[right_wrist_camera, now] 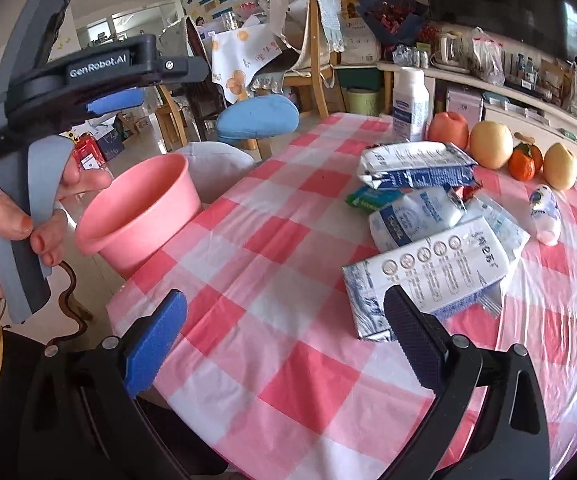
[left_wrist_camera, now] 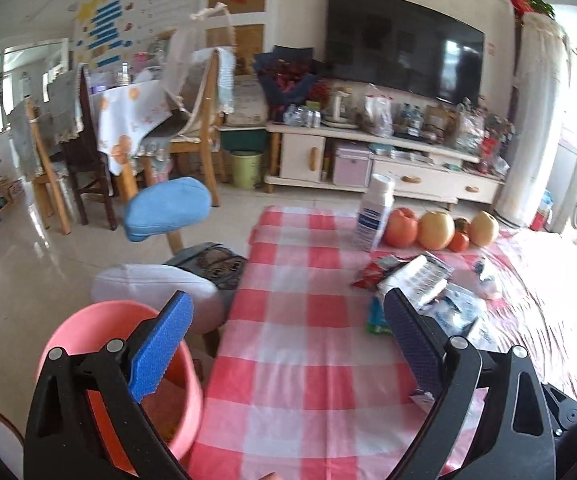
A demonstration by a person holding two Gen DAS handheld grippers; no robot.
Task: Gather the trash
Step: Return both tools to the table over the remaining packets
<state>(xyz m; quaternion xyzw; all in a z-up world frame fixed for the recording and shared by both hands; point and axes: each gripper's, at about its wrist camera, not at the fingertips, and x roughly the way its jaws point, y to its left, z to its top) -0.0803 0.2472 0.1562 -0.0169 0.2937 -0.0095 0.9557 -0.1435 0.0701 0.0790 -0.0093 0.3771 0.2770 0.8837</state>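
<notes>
Both sets of jaws stand apart and empty. The right gripper (right_wrist_camera: 284,340) has the nearest flattened milk carton (right_wrist_camera: 428,276) just ahead of its dark finger; more cartons and wrappers lie piled beyond it on the tabletop (right_wrist_camera: 272,256). The left gripper (left_wrist_camera: 284,344) hangs over the tabletop edge, the pink bin (left_wrist_camera: 108,336) under its blue finger. Likely risks: the flat carton sliding on the glossy cloth, or the upright white bottle (right_wrist_camera: 408,100) being tipped.
</notes>
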